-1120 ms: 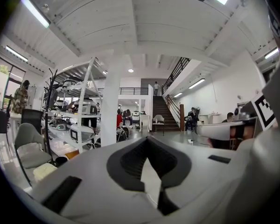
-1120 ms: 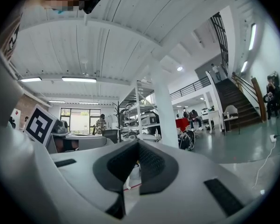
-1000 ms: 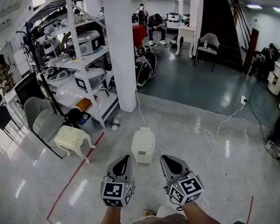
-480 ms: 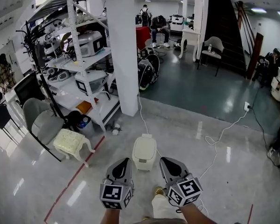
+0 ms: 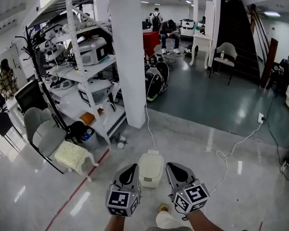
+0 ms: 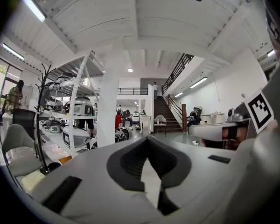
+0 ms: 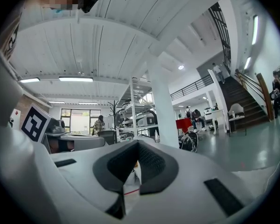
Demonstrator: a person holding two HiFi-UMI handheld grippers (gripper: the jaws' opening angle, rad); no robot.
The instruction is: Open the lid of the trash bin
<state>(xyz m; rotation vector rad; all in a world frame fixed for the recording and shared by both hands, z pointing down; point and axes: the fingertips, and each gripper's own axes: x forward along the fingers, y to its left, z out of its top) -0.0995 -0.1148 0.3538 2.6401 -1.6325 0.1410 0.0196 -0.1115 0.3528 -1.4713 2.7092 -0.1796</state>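
Observation:
In the head view a small cream trash bin stands on the glossy floor with its lid down. It sits just beyond and between my two grippers. My left gripper is at the bin's left side and my right gripper at its right; both point forward, apart from the bin. Each has its jaws together with nothing held. The left gripper view shows the left gripper with tips meeting, and the right gripper view shows the same of the right gripper. I cannot make out the bin in either gripper view.
A white pillar rises just behind the bin. A white shelving rack full of equipment stands at the left, with a cream stool and grey chairs in front. A white cable trails across the floor at the right.
The bin has drawn nearer and lower in the head view, now level with the gripper tips. Both grippers keep the same pose with jaws together.

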